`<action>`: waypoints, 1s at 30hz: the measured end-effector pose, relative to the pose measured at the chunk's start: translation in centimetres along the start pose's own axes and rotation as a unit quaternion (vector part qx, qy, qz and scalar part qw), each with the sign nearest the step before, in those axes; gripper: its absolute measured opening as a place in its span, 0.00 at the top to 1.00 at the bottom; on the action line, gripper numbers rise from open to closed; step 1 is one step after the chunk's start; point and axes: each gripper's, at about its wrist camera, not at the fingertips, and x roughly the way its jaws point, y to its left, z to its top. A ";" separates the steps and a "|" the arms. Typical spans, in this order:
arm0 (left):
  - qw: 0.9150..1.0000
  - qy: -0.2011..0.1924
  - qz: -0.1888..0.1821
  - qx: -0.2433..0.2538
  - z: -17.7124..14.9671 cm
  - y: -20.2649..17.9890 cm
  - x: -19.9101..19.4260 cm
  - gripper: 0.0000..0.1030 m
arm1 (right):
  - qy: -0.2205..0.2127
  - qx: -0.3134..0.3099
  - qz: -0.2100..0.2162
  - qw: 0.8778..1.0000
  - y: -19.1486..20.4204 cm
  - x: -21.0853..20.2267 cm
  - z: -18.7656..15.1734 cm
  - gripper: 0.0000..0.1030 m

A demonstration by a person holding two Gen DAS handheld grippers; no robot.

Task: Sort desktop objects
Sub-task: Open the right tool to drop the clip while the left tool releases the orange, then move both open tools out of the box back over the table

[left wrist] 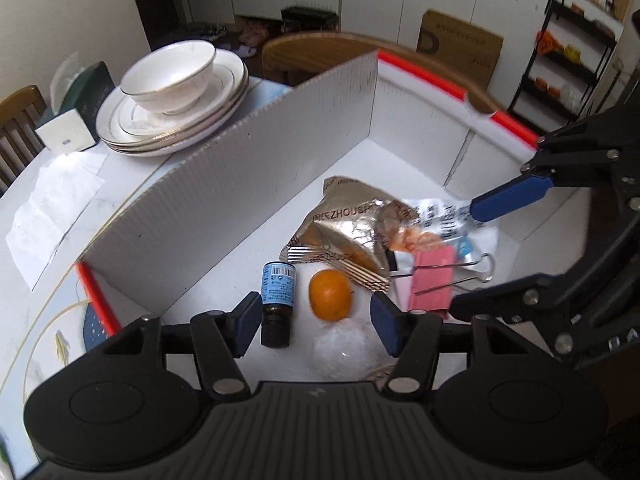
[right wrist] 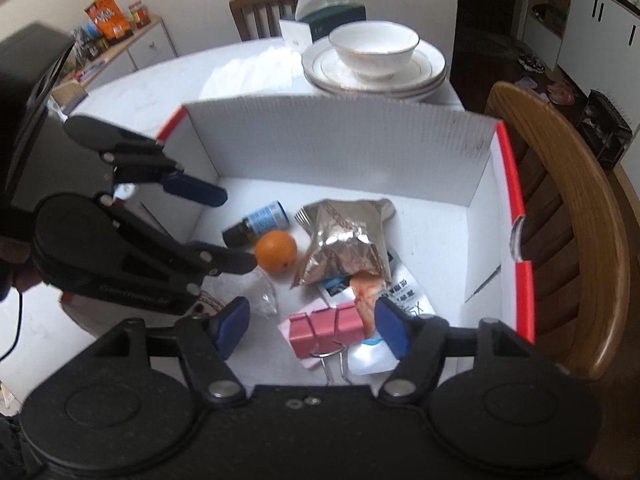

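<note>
A white corrugated box (left wrist: 256, 168) with red edges holds a small orange (left wrist: 330, 295), a dark dropper bottle with a blue label (left wrist: 277, 300), a gold foil snack bag (left wrist: 348, 228), a white printed packet (left wrist: 452, 216) and pink binder clips (left wrist: 434, 278). My left gripper (left wrist: 314, 322) is open above the bottle and orange. My right gripper (right wrist: 310, 326) is open over the pink clips (right wrist: 328, 328). The orange (right wrist: 276, 256), the bottle (right wrist: 258, 222) and the foil bag (right wrist: 344, 244) also show in the right wrist view. Each gripper shows in the other's view: the right (left wrist: 476, 258), the left (right wrist: 234, 232).
A bowl on stacked plates (left wrist: 176, 100) and a tissue box (left wrist: 80, 112) stand on the white table beyond the box wall, beside a sheet of paper (left wrist: 52, 204). A wooden chair (right wrist: 568, 208) stands against the box's right side. A clear plastic wad (left wrist: 344, 346) lies near the orange.
</note>
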 end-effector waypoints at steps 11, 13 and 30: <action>0.996 -0.087 0.010 -0.028 -3.1 -0.8 -7.2 0.43 | -0.046 0.008 0.005 0.999 1.9 -3.7 -0.4 0.29; 0.994 -0.103 0.014 -0.029 -3.8 -0.9 -8.6 0.43 | -0.058 0.007 0.006 0.998 2.6 -4.5 -0.5 0.28; 0.977 -0.195 0.064 -0.060 -14.8 4.4 -19.4 0.31 | -0.095 -0.004 0.024 0.995 13.9 -5.2 -0.3 0.12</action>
